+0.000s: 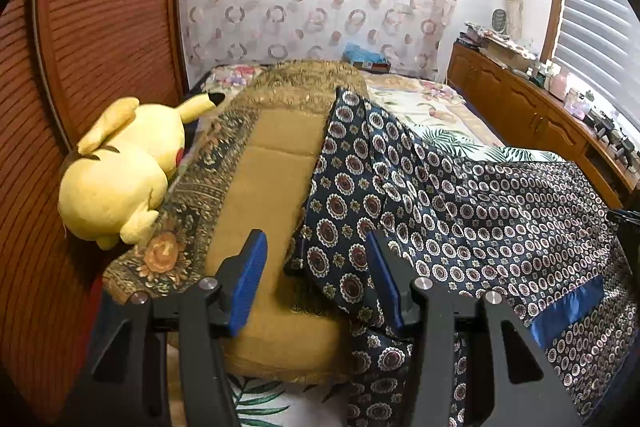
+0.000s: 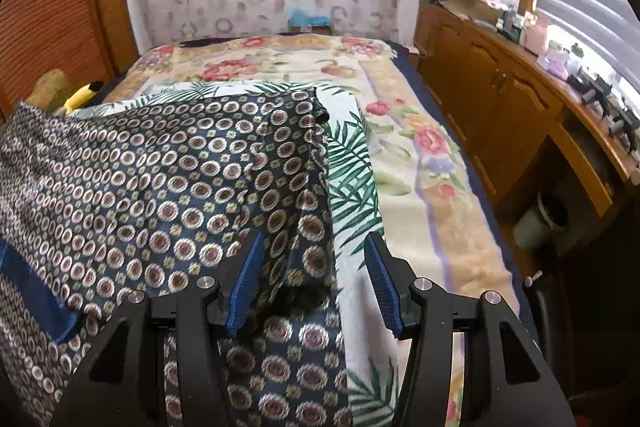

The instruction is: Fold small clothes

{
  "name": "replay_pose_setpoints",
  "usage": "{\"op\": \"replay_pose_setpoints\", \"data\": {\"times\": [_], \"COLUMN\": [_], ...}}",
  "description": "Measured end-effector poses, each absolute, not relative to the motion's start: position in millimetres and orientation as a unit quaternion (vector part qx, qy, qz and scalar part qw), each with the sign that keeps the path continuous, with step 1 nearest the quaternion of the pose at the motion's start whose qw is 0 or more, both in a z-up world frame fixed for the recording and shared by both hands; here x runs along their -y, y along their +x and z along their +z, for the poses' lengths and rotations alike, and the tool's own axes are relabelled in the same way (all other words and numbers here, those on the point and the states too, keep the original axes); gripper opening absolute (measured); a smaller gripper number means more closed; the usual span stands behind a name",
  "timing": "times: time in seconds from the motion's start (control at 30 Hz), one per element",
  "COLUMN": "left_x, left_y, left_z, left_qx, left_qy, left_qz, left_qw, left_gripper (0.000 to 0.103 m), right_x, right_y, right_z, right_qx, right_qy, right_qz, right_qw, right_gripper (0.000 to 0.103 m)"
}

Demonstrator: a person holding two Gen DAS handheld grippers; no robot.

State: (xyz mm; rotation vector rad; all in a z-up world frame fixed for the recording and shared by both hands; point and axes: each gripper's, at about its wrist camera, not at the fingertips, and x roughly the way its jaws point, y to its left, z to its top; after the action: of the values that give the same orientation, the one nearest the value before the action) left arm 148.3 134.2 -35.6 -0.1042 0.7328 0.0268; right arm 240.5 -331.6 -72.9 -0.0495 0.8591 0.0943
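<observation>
A navy garment (image 1: 460,207) printed with round medallions and carrying a plain blue band (image 1: 568,311) lies spread on the bed. Its left side drapes over a mustard cushion (image 1: 272,179). My left gripper (image 1: 315,243) hovers open above that left edge, with cushion and cloth showing in the gap and nothing pinched. In the right wrist view the same garment (image 2: 180,167) ends in a folded right edge. My right gripper (image 2: 314,241) is above that edge with its jaws opening. The cloth lies below the gap and the pads are clear of it.
A yellow plush toy (image 1: 120,167) rests by the ribbed wooden wall on the left. A palm-leaf cloth (image 2: 352,167) and a floral blanket (image 2: 420,147) cover the bed. A wooden cabinet (image 2: 480,99) with small clutter on top runs along the right side under the blinds.
</observation>
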Motion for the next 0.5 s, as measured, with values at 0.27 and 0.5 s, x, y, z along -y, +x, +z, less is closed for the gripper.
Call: {"op": "replay_pose_setpoints", "data": {"times": [0.27,0.5], "left_x": [-141,-132], "left_y": [153,148], "left_z": [-43,-37], "left_qx": [-0.365,-0.356], "left_qy": [-0.077,-0.064], "left_qz": [0.0,-0.015], "left_qw": [0.928,0.932], "left_gripper": [0.045,0.003], "right_x": [317,311], "right_y": [244,229], "right_z": [-74,-53], "right_qx": [-0.419,-0.375], "right_qy": [-0.037,-0.032], "right_qz": [0.101,0.134], "right_qw": [0.902,0.917], "right_gripper": [0.008,0.001]}}
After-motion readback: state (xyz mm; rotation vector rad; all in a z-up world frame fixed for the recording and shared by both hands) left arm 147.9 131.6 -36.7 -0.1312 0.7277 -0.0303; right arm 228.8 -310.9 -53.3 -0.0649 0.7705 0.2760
